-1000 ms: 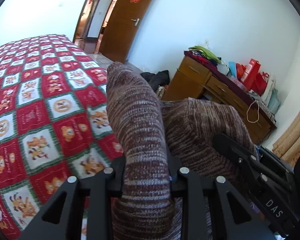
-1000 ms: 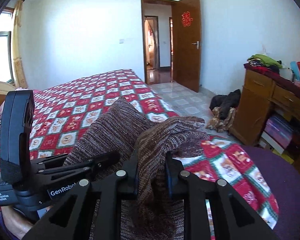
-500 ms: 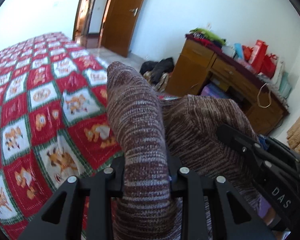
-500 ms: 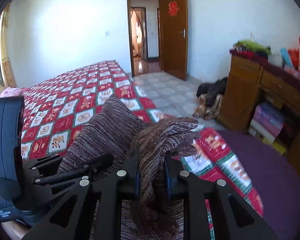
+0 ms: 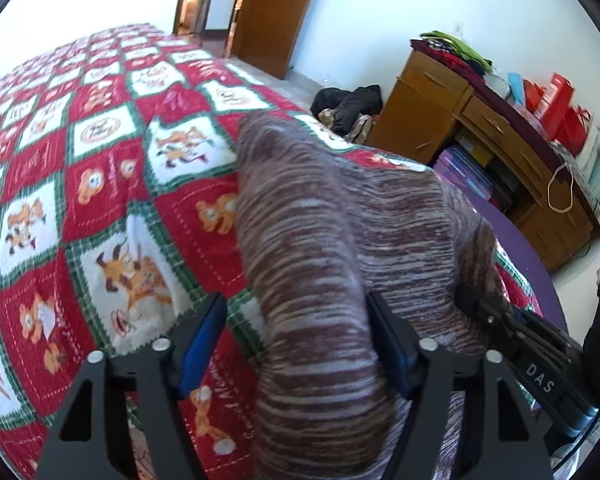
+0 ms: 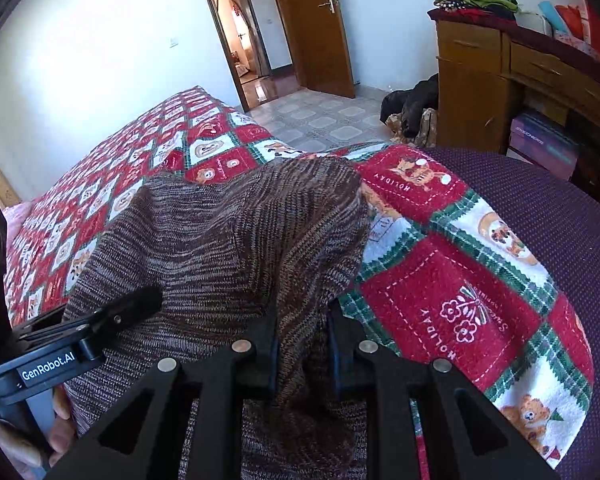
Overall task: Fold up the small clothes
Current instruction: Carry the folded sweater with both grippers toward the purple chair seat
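Note:
A brown-and-white striped knit garment [image 5: 320,240] lies low over the red, white and green patterned bedspread [image 5: 80,160]. My left gripper [image 5: 296,320] is open, its jaws spread wide, with a ridge of the knit lying loose between them. My right gripper [image 6: 302,336] is shut on a fold of the same knit garment [image 6: 220,240], near the bed's corner. The left gripper also shows at the left of the right wrist view [image 6: 112,316], and the right gripper at the right of the left wrist view [image 5: 512,328].
A purple cushion or seat [image 6: 540,208] sits under the bedspread corner. A wooden desk [image 5: 480,128] with clothes and red bags stands by the wall. Dark clothes [image 6: 412,104] lie on the tiled floor. A brown door [image 6: 320,32] is open.
Both grippers have come down toward the bed with the garment. My left gripper's jaws have opened and let go of the knit. The right stays shut on it.

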The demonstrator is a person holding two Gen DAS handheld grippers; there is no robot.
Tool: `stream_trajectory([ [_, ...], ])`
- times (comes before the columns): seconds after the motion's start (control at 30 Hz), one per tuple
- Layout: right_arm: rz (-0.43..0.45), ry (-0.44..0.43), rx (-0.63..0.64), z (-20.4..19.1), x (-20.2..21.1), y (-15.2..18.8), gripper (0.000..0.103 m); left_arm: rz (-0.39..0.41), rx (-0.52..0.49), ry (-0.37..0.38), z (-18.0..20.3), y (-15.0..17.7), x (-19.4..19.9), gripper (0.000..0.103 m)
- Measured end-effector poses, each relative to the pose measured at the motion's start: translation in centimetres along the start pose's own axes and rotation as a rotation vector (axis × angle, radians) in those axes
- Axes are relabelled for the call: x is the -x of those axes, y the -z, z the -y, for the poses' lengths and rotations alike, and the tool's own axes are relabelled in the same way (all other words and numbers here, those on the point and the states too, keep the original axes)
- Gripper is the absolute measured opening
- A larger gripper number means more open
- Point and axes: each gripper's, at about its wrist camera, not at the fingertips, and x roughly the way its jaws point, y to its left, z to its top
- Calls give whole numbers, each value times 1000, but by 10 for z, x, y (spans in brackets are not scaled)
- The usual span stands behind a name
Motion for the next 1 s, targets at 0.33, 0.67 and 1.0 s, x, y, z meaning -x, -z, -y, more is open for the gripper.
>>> stream_trajectory([
  [0.33, 95, 40, 62, -13, 55, 8, 23, 17, -83, -16, 6, 9, 22, 78],
  [0.67, -16, -33, 142, -36, 68, 45, 23, 42, -123, -75, 9, 27, 35, 78],
  [1.0, -139, -18, 203, -40, 62, 76, 23, 35, -131, -82, 0, 51, 40, 89],
])
